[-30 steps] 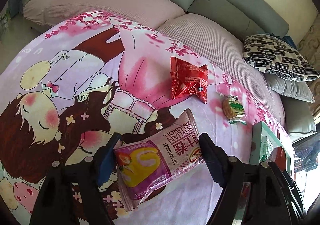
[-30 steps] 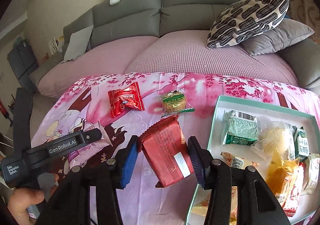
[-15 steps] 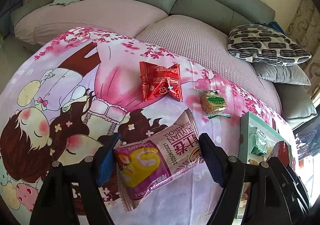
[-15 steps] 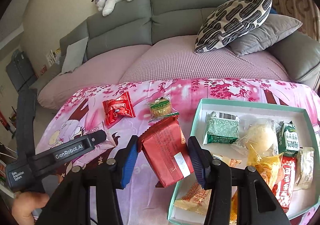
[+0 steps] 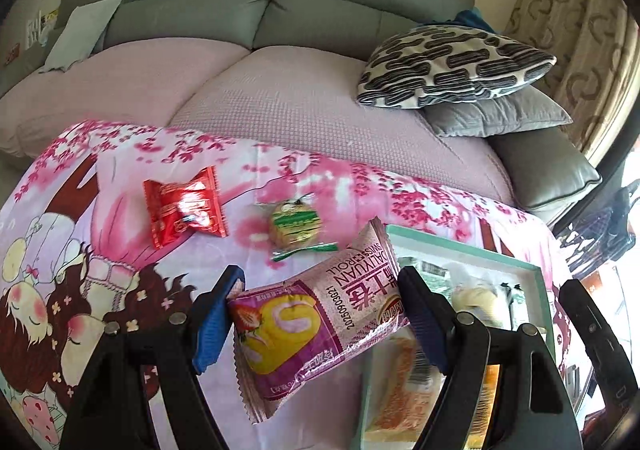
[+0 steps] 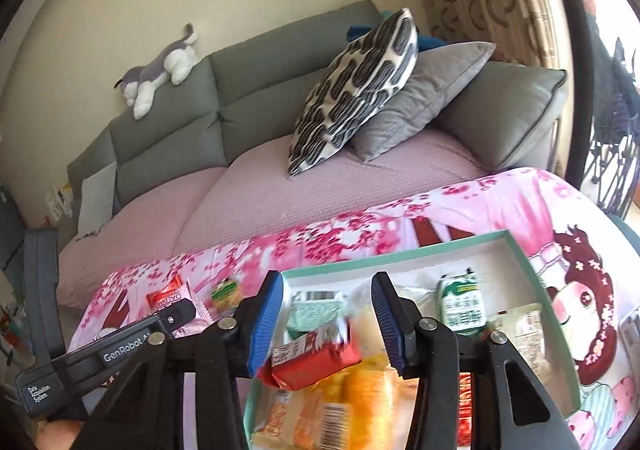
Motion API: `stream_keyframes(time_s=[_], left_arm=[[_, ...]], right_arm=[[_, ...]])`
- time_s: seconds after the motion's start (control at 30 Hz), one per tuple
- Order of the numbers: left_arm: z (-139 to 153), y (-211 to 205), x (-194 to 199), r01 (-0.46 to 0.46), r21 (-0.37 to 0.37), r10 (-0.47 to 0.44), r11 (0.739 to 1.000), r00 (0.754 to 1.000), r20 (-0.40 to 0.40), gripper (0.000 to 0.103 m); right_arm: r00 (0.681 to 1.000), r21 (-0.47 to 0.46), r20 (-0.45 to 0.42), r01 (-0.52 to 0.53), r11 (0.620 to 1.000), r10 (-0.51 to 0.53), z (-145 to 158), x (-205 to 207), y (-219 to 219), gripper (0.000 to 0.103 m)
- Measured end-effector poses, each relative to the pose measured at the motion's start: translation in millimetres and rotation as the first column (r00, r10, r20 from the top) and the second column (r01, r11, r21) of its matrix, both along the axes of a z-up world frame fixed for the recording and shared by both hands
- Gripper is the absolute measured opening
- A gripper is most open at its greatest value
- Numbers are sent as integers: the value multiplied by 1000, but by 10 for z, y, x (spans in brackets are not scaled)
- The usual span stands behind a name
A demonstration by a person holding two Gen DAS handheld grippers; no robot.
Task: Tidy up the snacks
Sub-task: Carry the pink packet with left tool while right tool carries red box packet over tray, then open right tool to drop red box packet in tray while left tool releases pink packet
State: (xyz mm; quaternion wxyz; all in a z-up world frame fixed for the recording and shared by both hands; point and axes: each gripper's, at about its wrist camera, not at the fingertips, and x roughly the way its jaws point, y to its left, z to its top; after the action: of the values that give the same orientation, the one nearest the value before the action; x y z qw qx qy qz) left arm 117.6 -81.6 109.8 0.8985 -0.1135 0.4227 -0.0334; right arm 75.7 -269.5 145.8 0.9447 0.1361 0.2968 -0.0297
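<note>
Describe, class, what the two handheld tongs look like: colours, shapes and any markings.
Both are black plastic frames with silver screw heads. The left tongs and right tongs each end in two ribbed blue pads. In the right view, the left tool's black body carries white lettering, "GenRobot" and "Data Acquisition System". No cables or sleeves show.

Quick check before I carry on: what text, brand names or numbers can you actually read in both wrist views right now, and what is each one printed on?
"DALIYUAN SWISS ROLL": pink Swiss roll packet in the left gripper.
"2025090302", last digit unsure: same packet.
Chinese characters there: not transcribed.
"GenRobot": left gripper's body, right wrist view.
"Data Acquisition System": same body.
Red packet between the closing jaws of the right gripper: blurred.
Barcodes and packets in the teal box: too small.
</note>
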Motion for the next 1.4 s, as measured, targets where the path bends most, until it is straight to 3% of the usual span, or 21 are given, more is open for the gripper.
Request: stream_keyframes(time_s=[0.17, 0.5, 0.87, 1.17, 1.4], left_arm=[[27, -403, 62, 97, 5, -97, 995, 995, 12, 80], [-191, -774, 285, 169, 48, -165, 985, 984, -74, 80], [-316, -1202, 238, 273, 11, -270, 962, 954, -130, 80], [-336, -1228, 150, 276, 41, -267, 960, 952, -151, 85], [-297, -1134, 119, 259, -9, -258, 966, 959, -119, 94]], right_arm=[[996, 32, -18, 88, 996, -87, -27, -39, -353, 48], [978, 4, -141, 154, 988, -152, -278, -59, -485, 48], [943, -29, -227, 244, 969, -245, -427, -98, -691, 48], [927, -57, -277, 246, 968, -252, -510, -78, -690, 49], [921, -67, -286, 256, 964, -265, -493, -110, -696, 50]])
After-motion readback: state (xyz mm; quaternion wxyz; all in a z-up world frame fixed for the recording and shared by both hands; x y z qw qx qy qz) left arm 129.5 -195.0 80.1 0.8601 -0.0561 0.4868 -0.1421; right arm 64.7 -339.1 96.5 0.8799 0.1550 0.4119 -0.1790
